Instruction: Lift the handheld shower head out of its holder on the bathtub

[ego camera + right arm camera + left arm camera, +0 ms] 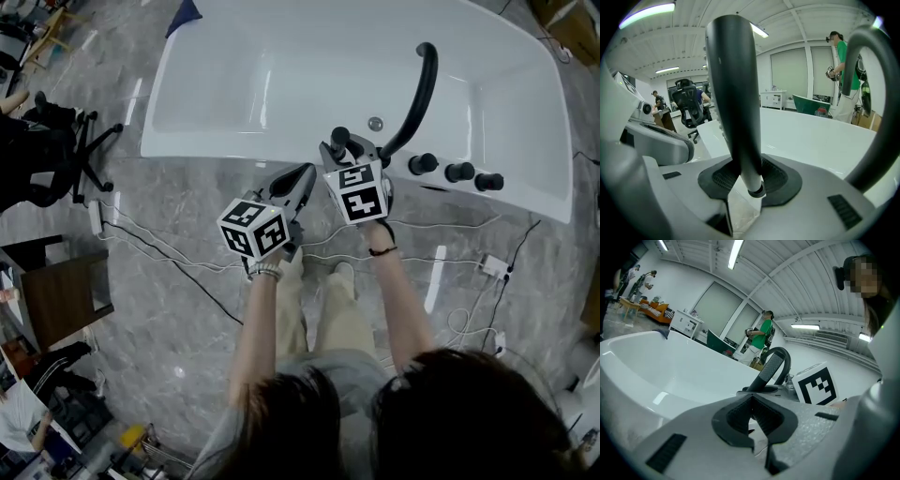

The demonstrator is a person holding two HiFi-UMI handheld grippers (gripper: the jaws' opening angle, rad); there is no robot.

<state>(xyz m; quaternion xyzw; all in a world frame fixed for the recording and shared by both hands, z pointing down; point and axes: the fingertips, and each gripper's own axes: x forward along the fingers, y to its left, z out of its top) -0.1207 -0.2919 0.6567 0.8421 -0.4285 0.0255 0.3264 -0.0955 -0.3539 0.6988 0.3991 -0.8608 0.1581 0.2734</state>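
The handheld shower head is a dark, slim handle that stands upright between my right gripper's pads. They are shut on its lower part, and its ringed bottom end hangs free. In the head view its black top shows above the right gripper at the white bathtub's near rim. My left gripper hovers just left of it, shut with nothing in it. In the left gripper view the left gripper points at the shower head.
A black curved spout rises behind the right gripper, with three black knobs to its right on the tub's ledge. Cables and a power strip lie on the marble floor. An office chair stands at the left.
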